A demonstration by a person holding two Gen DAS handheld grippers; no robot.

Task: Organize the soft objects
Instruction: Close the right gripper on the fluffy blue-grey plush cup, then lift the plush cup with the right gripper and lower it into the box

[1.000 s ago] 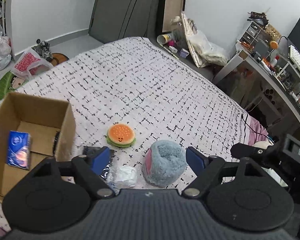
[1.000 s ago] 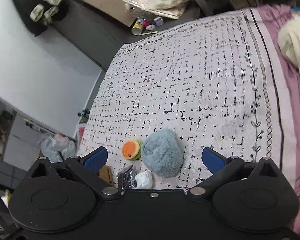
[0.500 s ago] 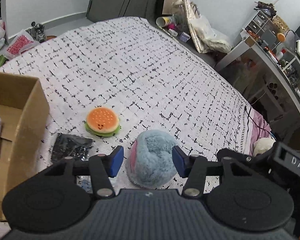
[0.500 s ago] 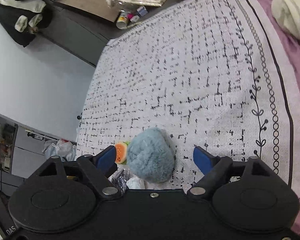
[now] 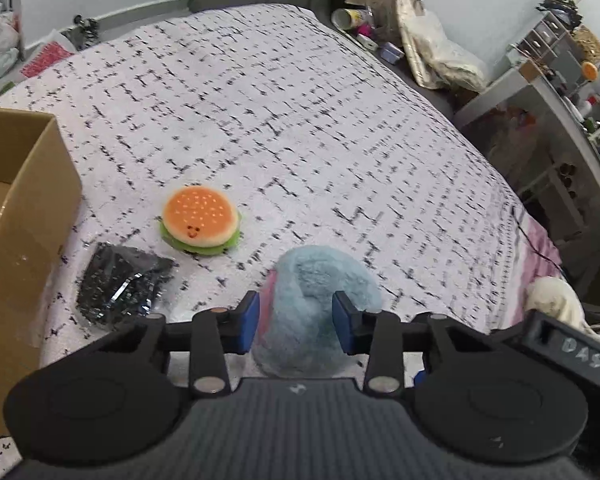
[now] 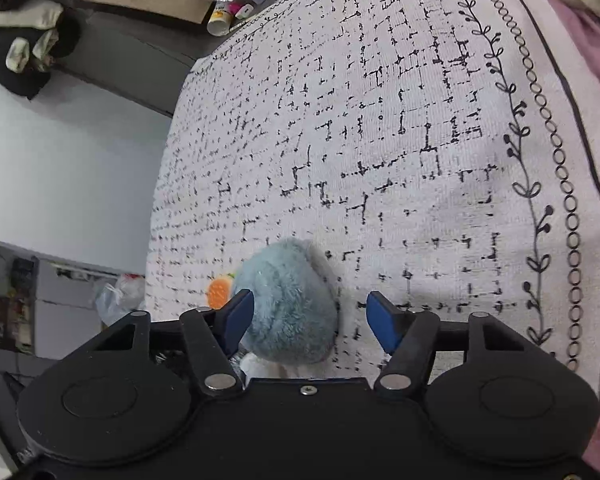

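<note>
A fluffy blue plush [image 5: 316, 304] with a pink side lies on the patterned bedspread [image 5: 300, 120]. My left gripper [image 5: 296, 322] is shut on it, its blue pads pressing both sides. A burger plush [image 5: 200, 220] lies to the left beyond it, and a black crinkly packet [image 5: 120, 284] lies nearer left. In the right wrist view the blue plush [image 6: 288, 300] sits between the fingers of my right gripper [image 6: 310, 318], which is open with a gap on the right side. The burger plush [image 6: 219, 290] peeks out behind.
An open cardboard box [image 5: 20, 240] stands at the left on the bed. A desk with clutter [image 5: 560, 80] lies to the right. A cream plush [image 5: 556, 304] lies by the bed's right edge. Bags and a cup [image 5: 352, 18] sit beyond the far end.
My left gripper moved right and forward over the blue plush and closed on it. My right gripper narrowed and came in around the same plush.
</note>
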